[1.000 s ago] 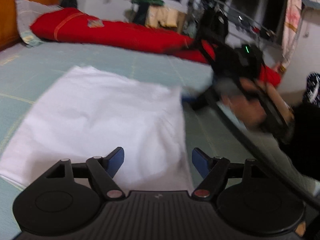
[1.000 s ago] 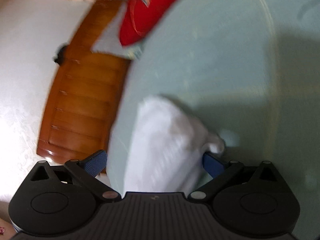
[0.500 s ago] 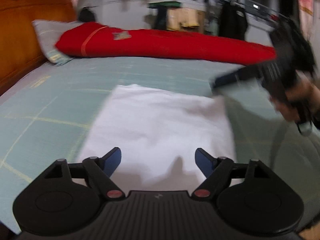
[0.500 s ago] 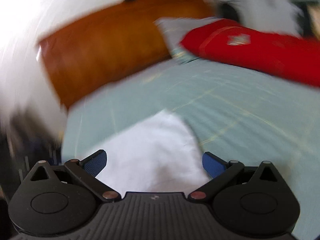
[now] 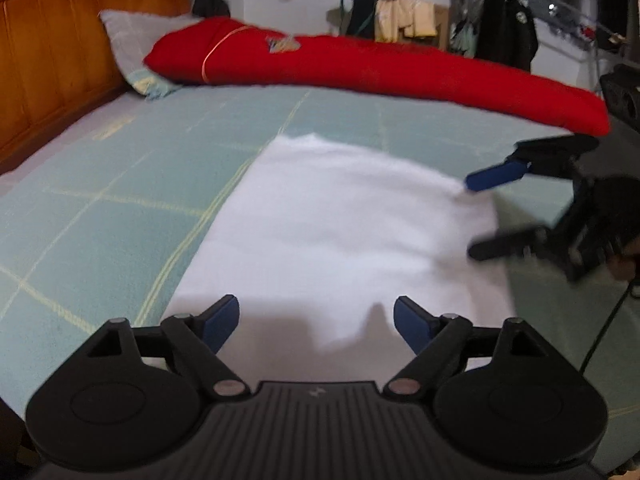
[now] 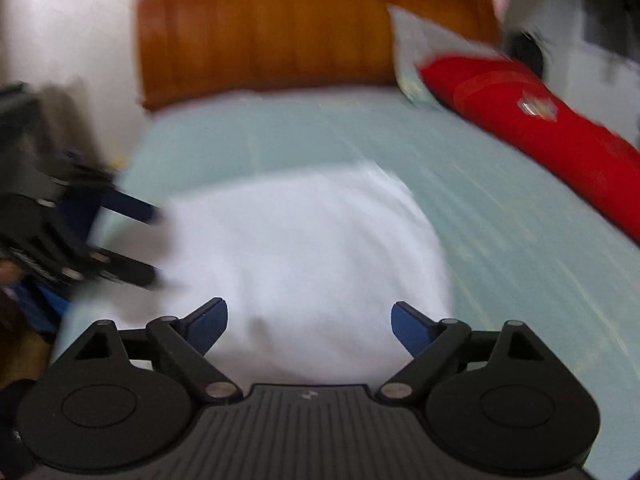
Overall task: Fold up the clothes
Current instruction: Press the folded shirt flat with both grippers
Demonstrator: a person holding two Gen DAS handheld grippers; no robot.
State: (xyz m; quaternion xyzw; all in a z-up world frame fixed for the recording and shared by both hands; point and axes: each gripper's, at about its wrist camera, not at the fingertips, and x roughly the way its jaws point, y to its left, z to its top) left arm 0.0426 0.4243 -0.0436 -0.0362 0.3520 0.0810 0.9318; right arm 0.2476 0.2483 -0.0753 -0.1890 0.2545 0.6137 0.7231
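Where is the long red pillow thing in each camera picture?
Left wrist view: the long red fabric bolster runs across the top of the picture, along the far edge of the pale green bed cover.
Right wrist view: the bolster slants down the upper right side.
Shared landmark: the folded white cloth, lying in the middle of both pictures.
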